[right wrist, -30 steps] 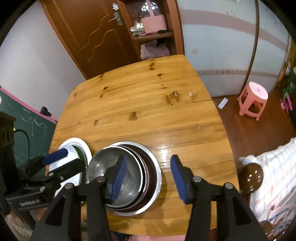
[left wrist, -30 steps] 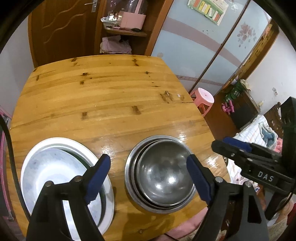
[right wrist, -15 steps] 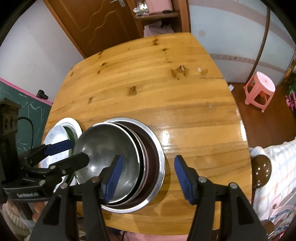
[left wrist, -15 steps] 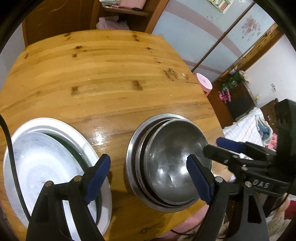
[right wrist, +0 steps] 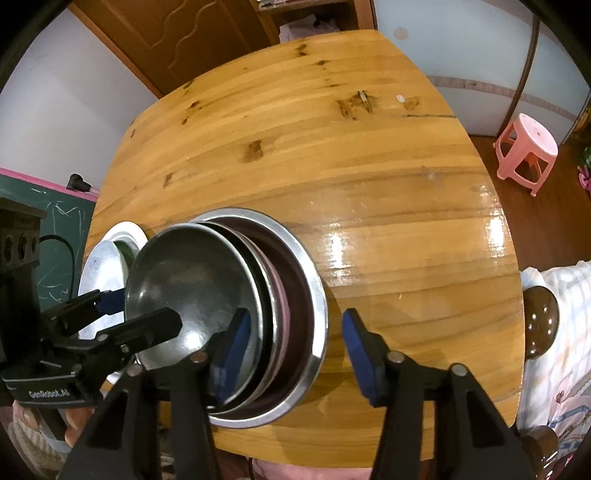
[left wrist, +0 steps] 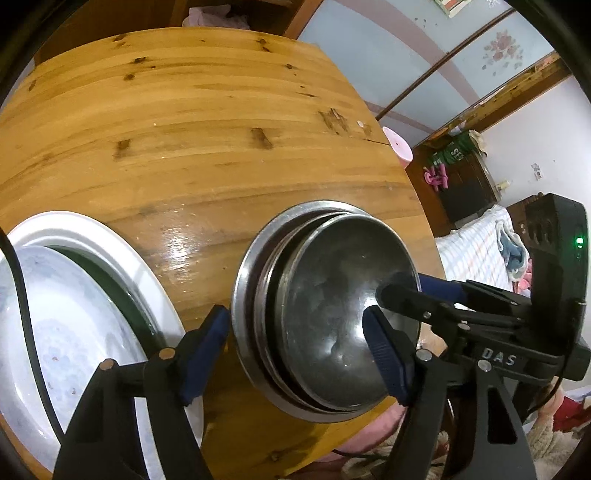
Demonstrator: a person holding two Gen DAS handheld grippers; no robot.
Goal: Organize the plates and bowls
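Observation:
A stack of nested steel bowls [left wrist: 325, 314] sits near the front edge of the round wooden table [left wrist: 207, 122]; it also shows in the right wrist view [right wrist: 229, 317]. A stack of white plates [left wrist: 74, 317] lies to its left, partly seen in the right wrist view [right wrist: 107, 258]. My left gripper [left wrist: 295, 350] is open and straddles the left rims of the bowls, one finger inside the top bowl. My right gripper [right wrist: 291, 354] is open and straddles the right rims the same way. The left gripper shows in the right wrist view [right wrist: 125, 314], the right gripper in the left wrist view [left wrist: 417, 291].
A pink plastic stool [right wrist: 526, 147] stands on the floor right of the table. A bed with a checked sheet [left wrist: 476, 251] lies close at the front right. A wooden door [right wrist: 192, 33] and a shelf are behind the table.
Both grippers have come down and forward onto the bowl stack, so their fingers now straddle its rims from either side. The bowls and plates have not moved.

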